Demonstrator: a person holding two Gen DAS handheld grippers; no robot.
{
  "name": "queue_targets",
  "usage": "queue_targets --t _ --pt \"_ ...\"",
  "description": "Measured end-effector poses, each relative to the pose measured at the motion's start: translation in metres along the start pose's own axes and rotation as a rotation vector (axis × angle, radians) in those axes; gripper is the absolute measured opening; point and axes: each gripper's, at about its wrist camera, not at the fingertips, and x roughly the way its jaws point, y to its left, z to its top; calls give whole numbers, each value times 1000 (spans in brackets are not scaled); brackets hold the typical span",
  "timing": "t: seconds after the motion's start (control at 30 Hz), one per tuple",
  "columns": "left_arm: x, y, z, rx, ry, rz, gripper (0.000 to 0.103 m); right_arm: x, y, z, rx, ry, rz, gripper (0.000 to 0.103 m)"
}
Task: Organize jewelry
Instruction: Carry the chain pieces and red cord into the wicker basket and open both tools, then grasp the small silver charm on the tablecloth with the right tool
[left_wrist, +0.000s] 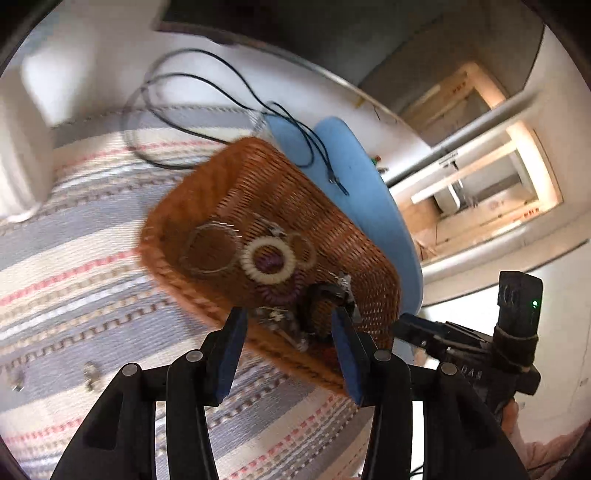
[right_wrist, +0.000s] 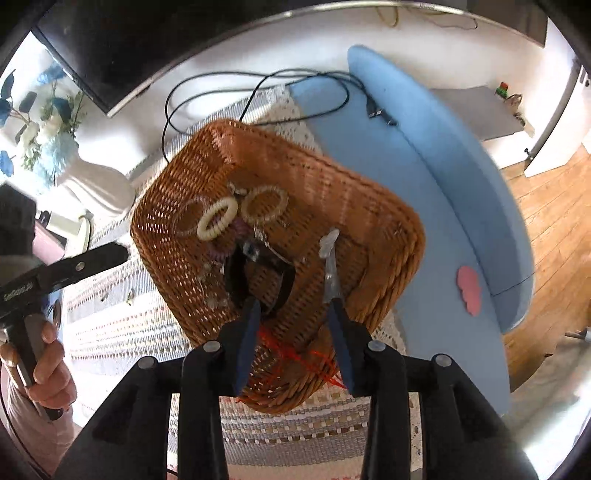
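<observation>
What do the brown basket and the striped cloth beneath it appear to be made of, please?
The basket looks like woven wicker or rattan, matte brown: fine open weave on the walls, a twisted braided rim. The striped cloth seems a coarse woven cotton fabric, matte, with visible thread rows; the exact fibre is unclear.

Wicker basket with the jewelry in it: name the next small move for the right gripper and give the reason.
Probably ease the right gripper down onto the clear hair clip beside its right-hand finger. The jaws stand open over the wicker basket with nothing pressed between the pads, and the clip lies apart from the bracelets.
</observation>
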Motion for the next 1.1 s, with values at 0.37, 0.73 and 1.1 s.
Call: queue_targets --t 0.37,0.73,1.1 --pt "-99 99 -67 -203 -139 195 48 0 90 3 -154 -49 73 41" --pt "-137 185 -95 -262 -162 328 48 69 220 -27 -378 82 159 41" --pt "-77 193 -88 -117 -62 402 48 140 253 -44 -385 162 101 41"
